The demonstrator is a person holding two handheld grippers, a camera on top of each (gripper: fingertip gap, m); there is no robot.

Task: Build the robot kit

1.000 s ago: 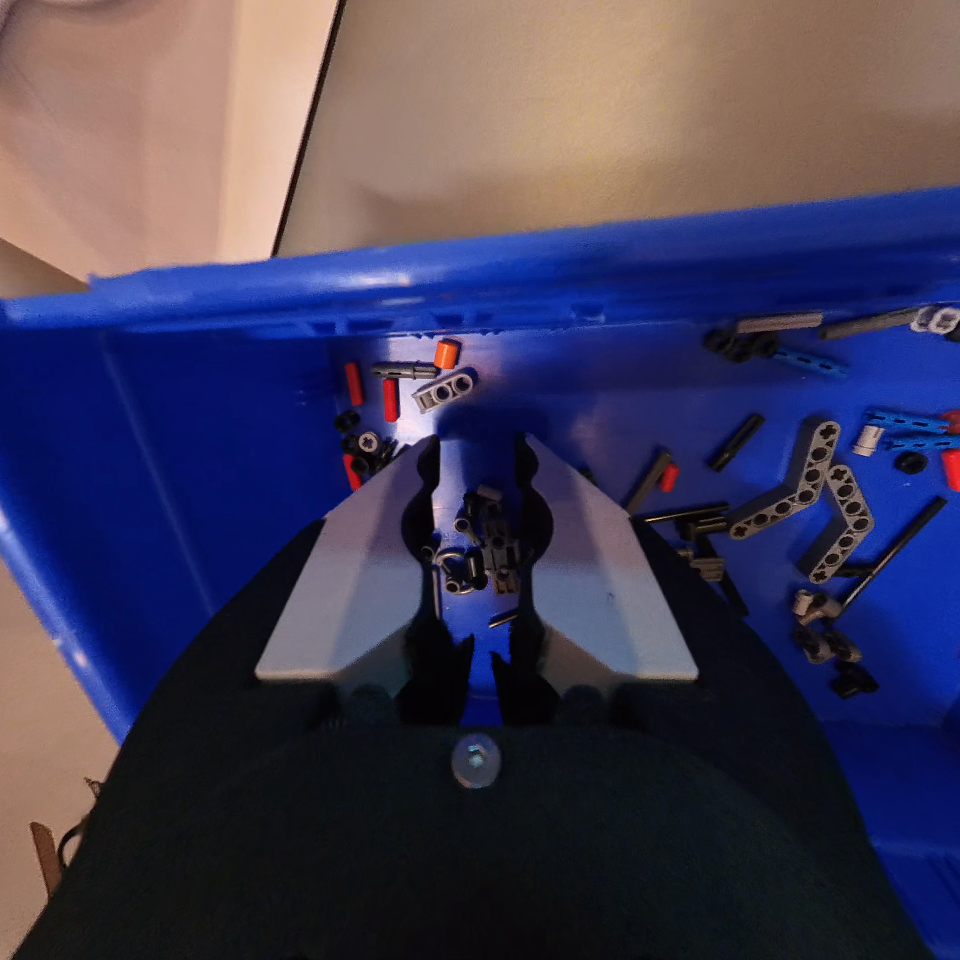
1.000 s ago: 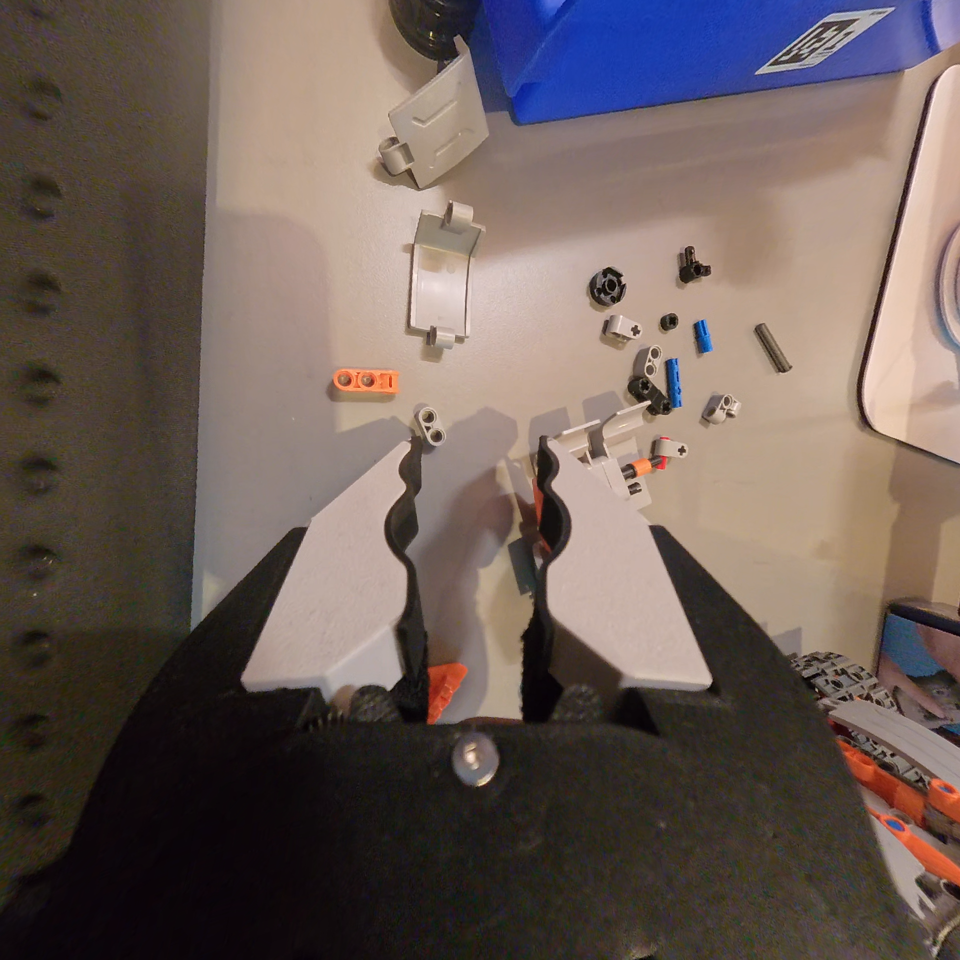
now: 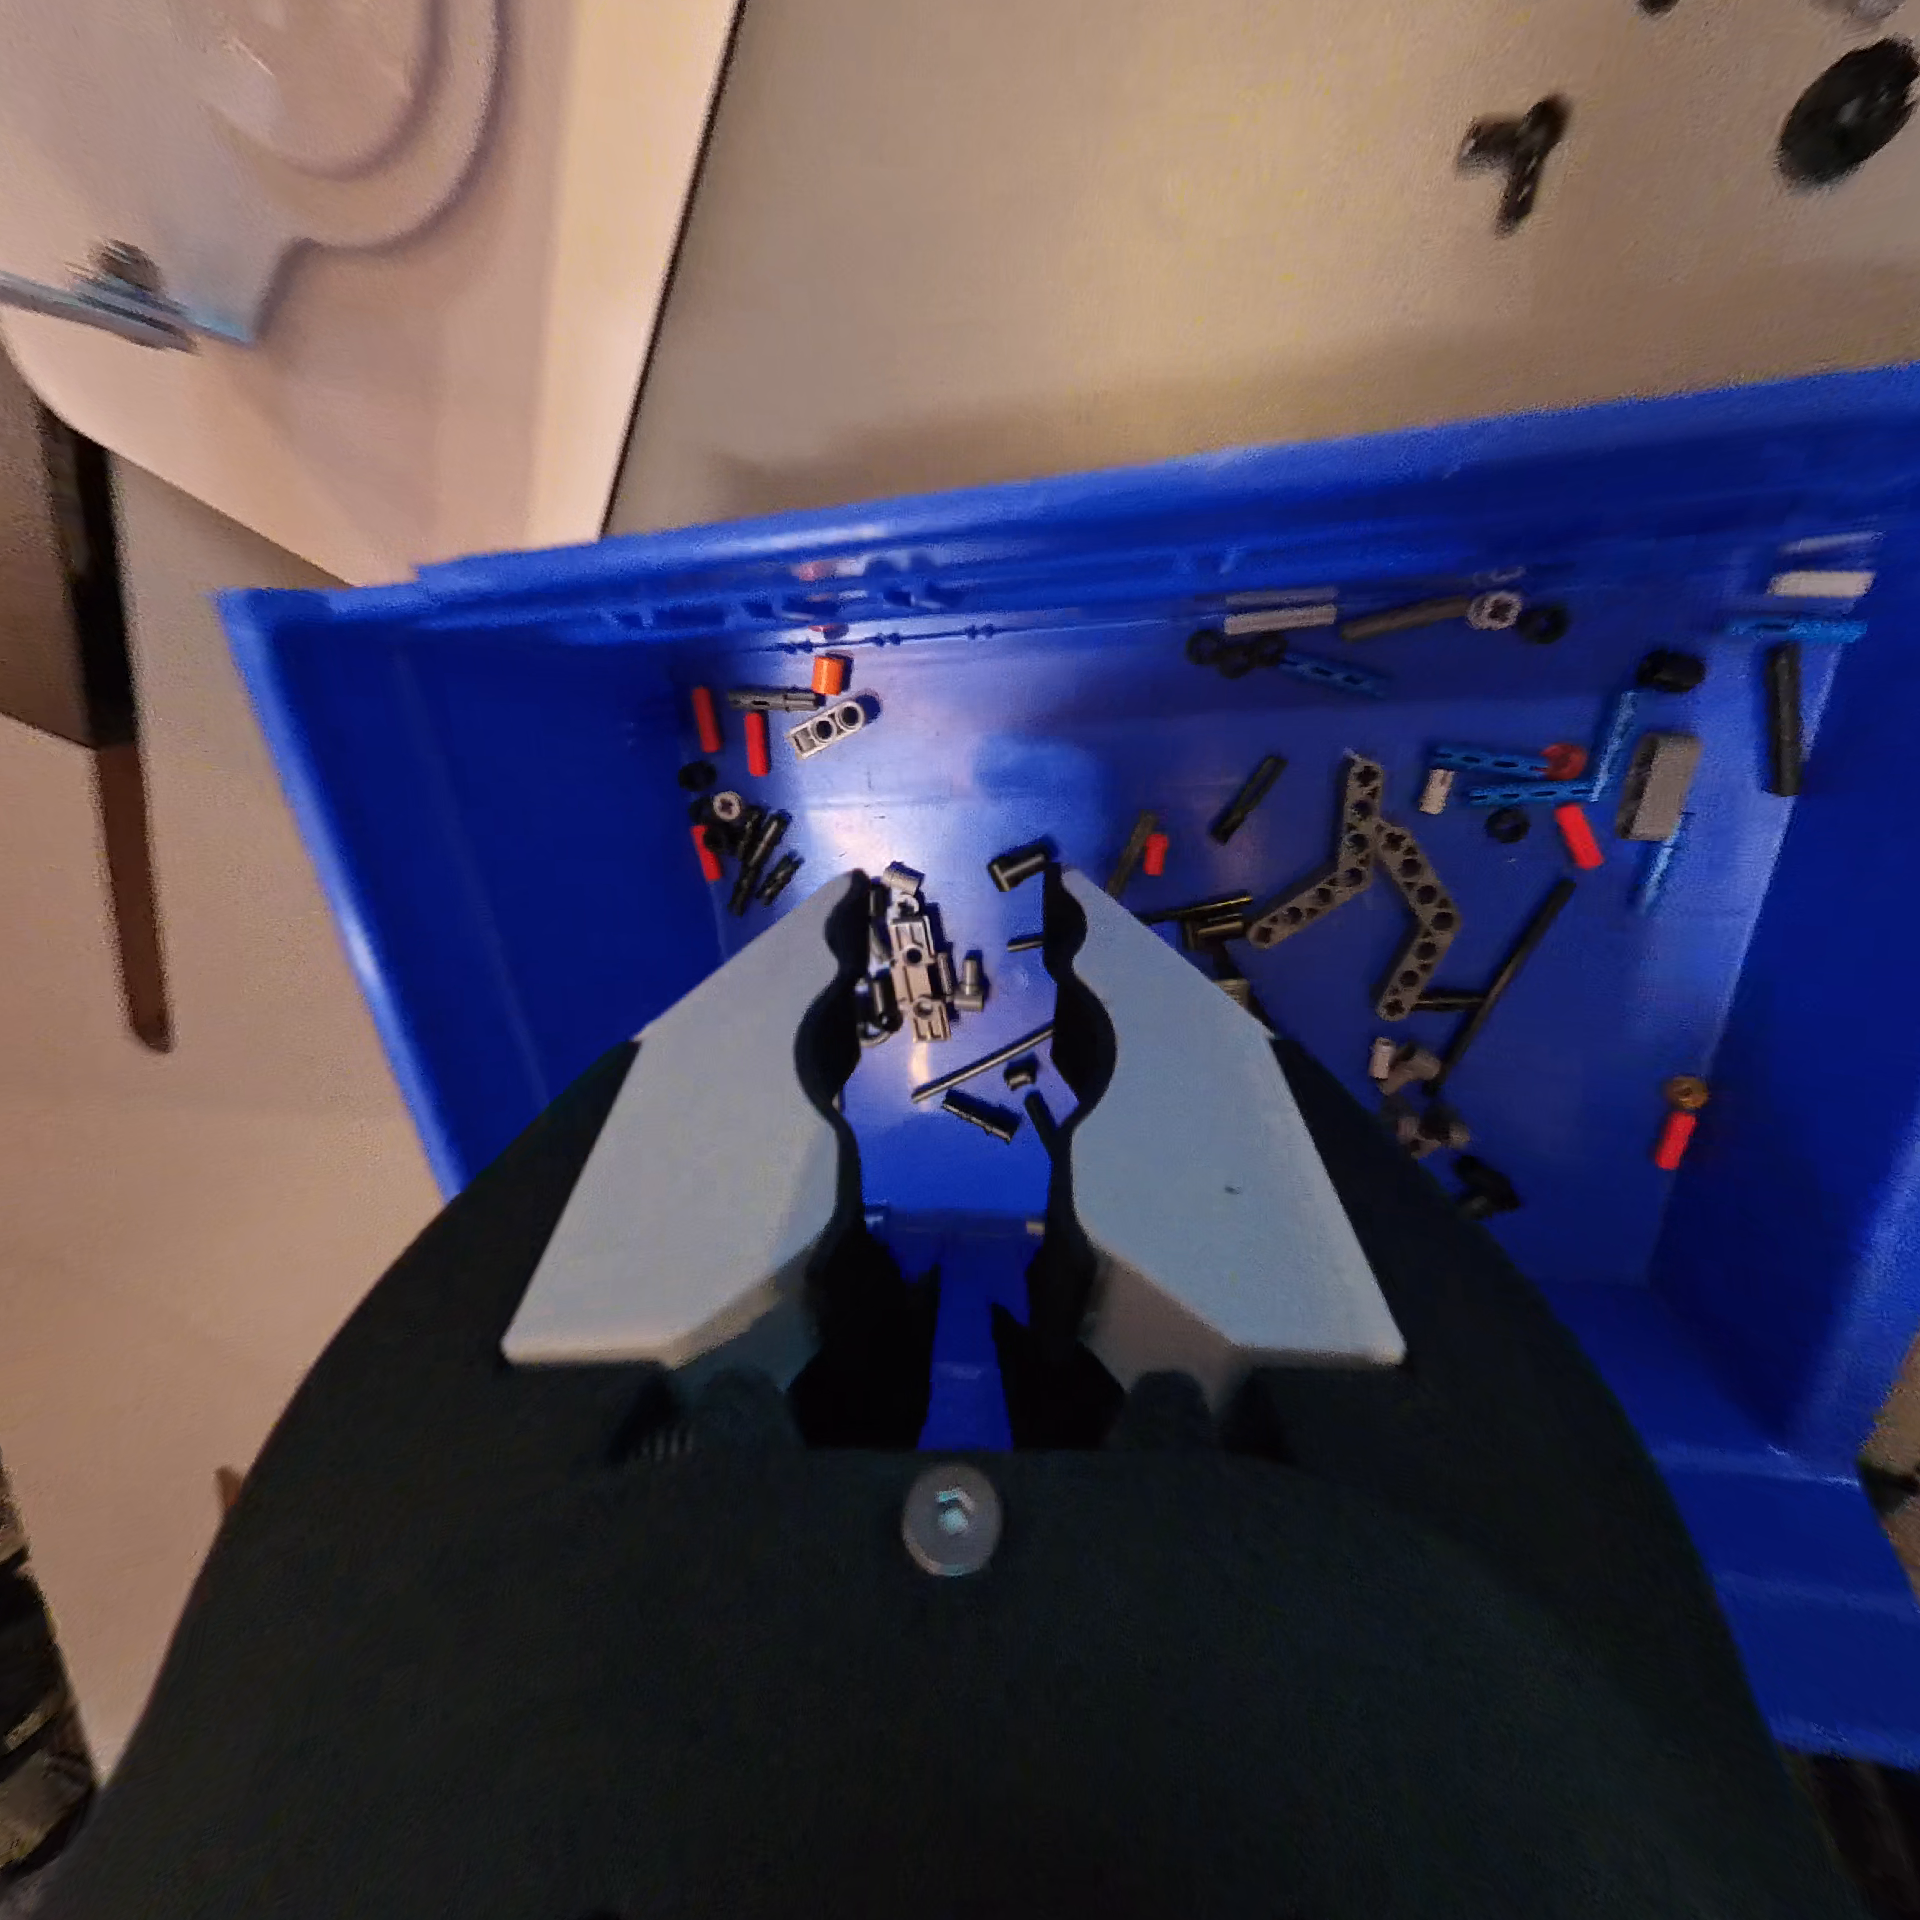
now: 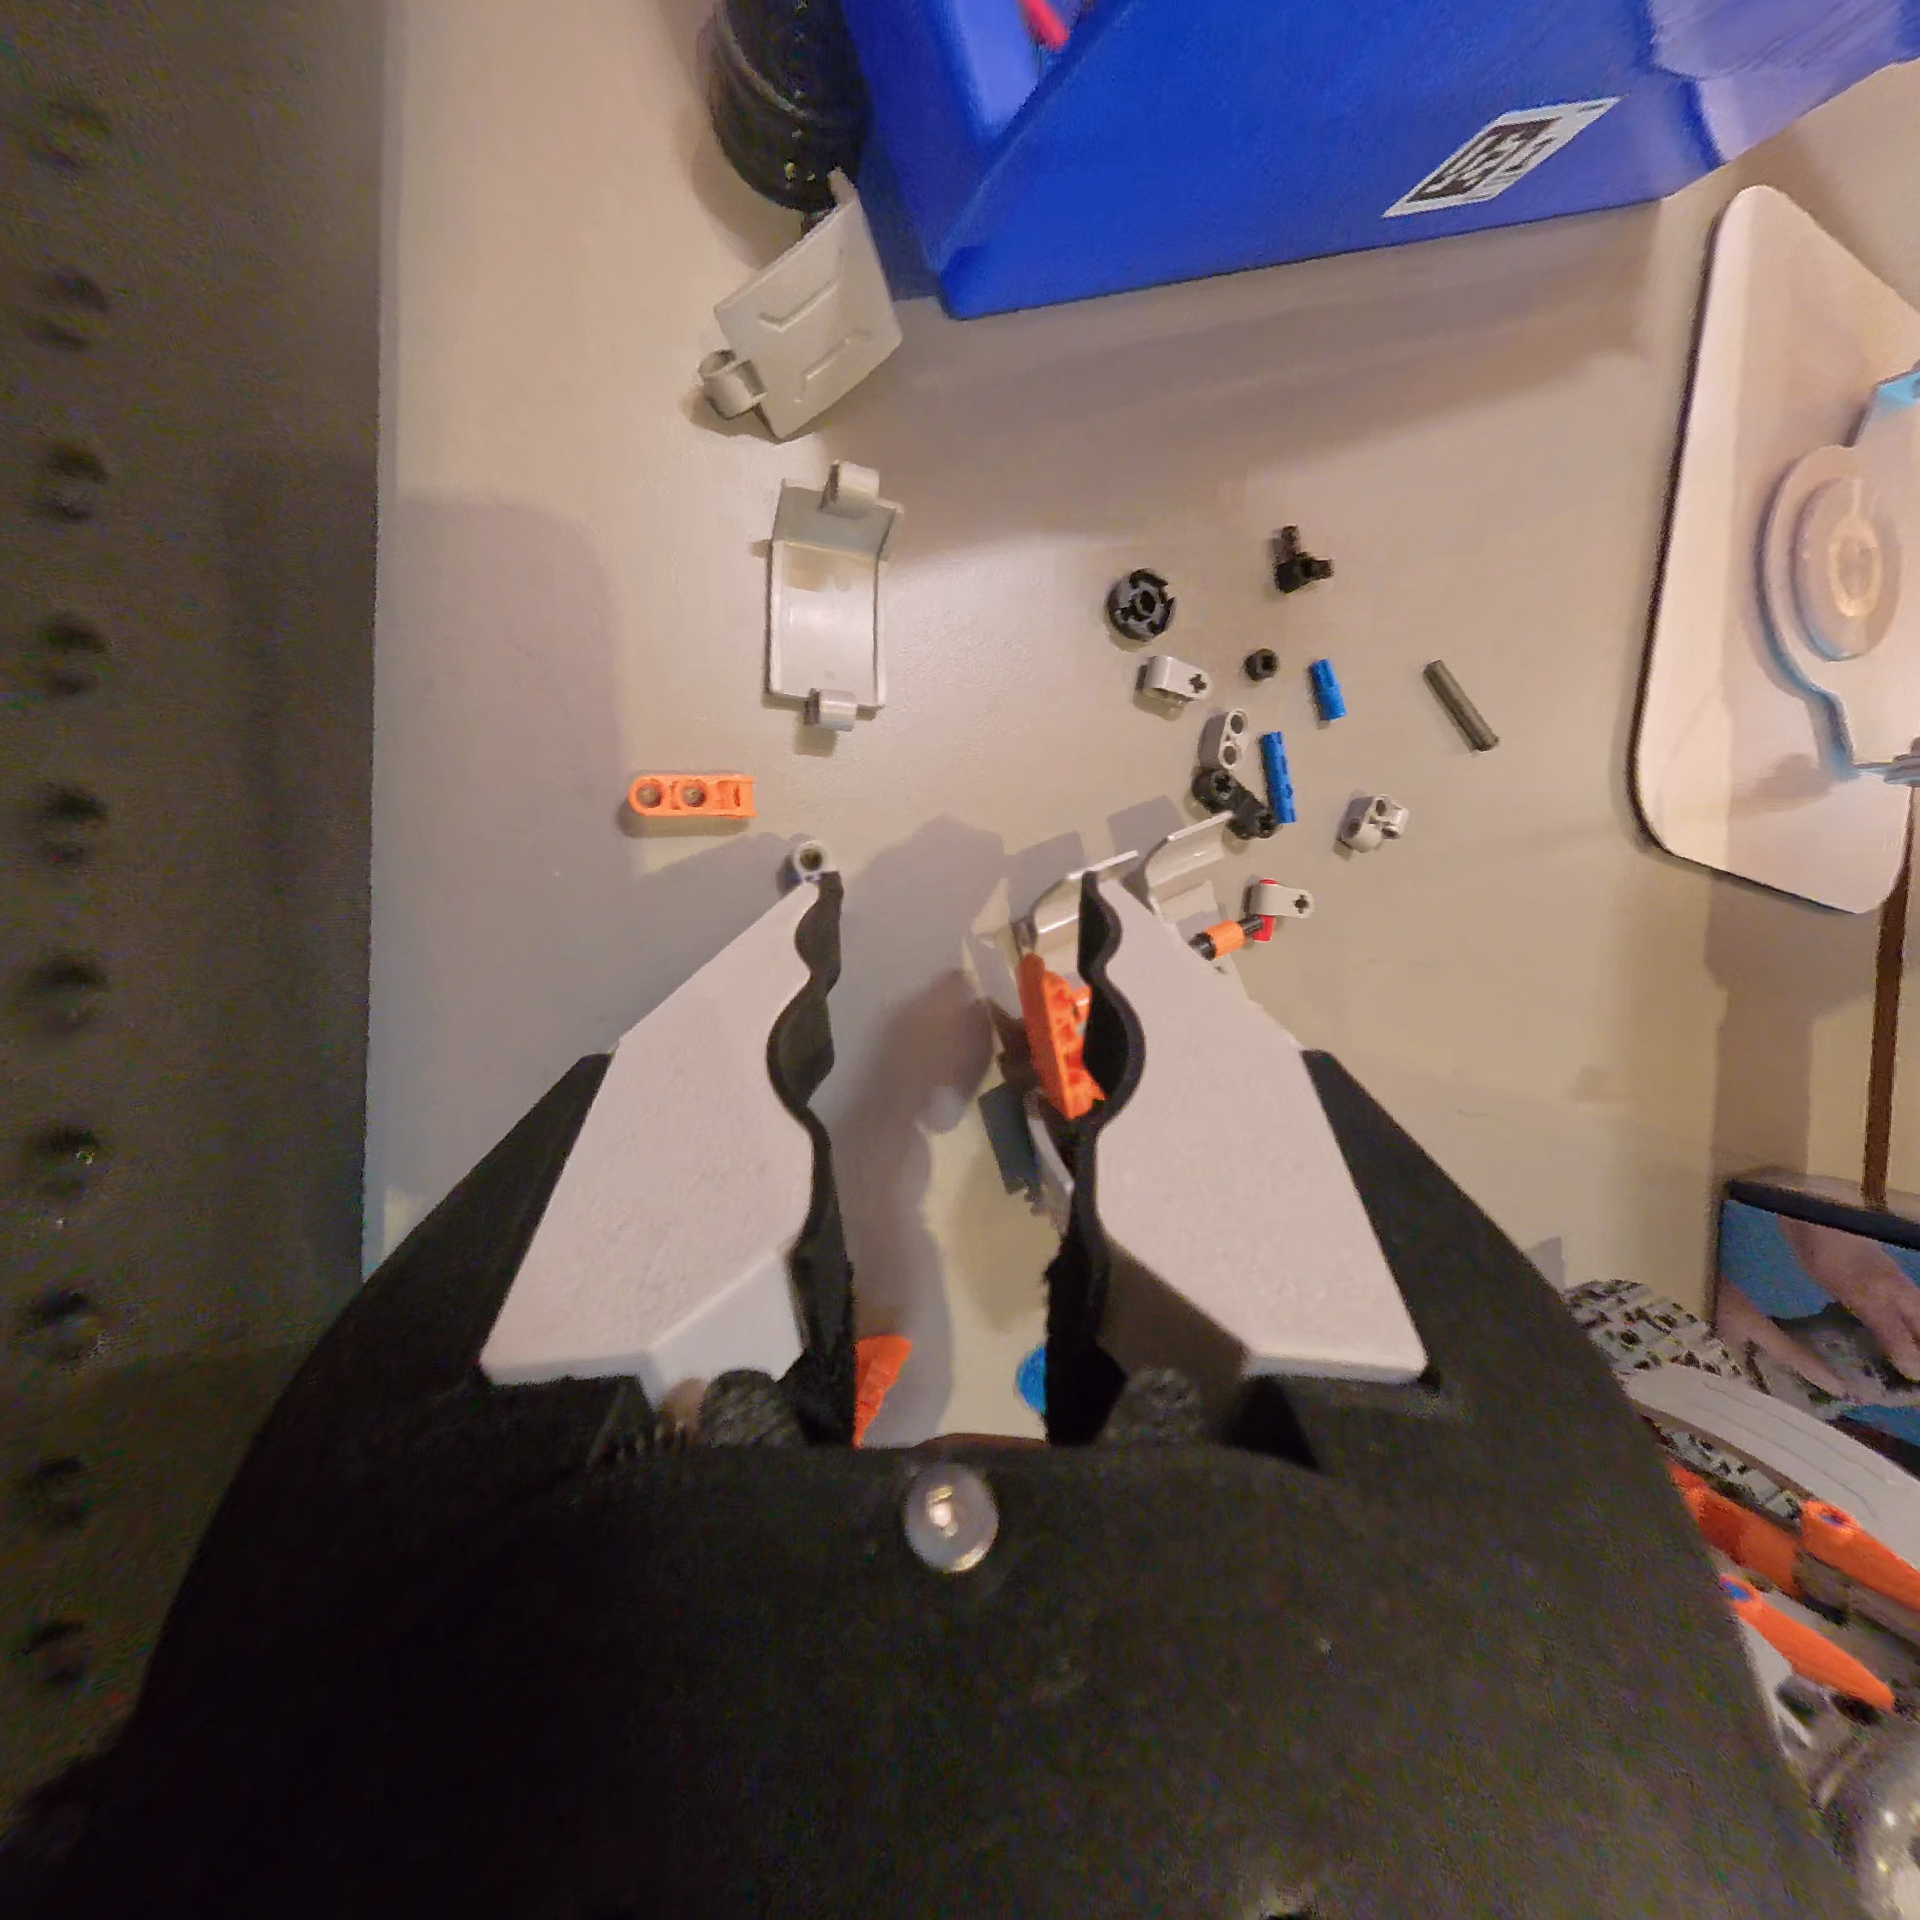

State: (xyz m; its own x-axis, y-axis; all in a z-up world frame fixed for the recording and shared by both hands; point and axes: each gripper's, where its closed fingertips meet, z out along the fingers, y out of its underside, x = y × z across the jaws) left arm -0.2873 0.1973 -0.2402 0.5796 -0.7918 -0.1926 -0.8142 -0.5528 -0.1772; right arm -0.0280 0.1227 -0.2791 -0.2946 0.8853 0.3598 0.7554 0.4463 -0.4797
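Note:
My left gripper (image 3: 956, 883) is open and empty above the floor of a blue bin (image 3: 520, 935). A small grey connector cluster (image 3: 916, 966) lies below the gap between the fingers, with thin black pins (image 3: 982, 1070) beside it. My right gripper (image 4: 956, 883) is open over a pale table (image 4: 1039, 436). An orange piece (image 4: 1055, 1039) on a grey part (image 4: 1070, 899) lies on the table against the inner side of the right finger. A small grey connector (image 4: 808, 860) sits at the left fingertip. An orange short beam (image 4: 691, 797) lies just beyond it.
The bin holds grey angled beams (image 3: 1382, 883), red pins, and black axles. On the table lie two grey curved panels (image 4: 826, 592), scattered small parts (image 4: 1273, 774), the blue bin (image 4: 1247, 156), a black tyre (image 4: 779, 94), a white tray (image 4: 1756, 312), and a partly built model (image 4: 1787, 1538). Some 30 centimetres of space lies between my two pairs of fingers.
My left gripper has drawn back and up from the bin floor, so more of the bin and table shows. The right view has shifted slightly; the orange piece shows more between its fingers.

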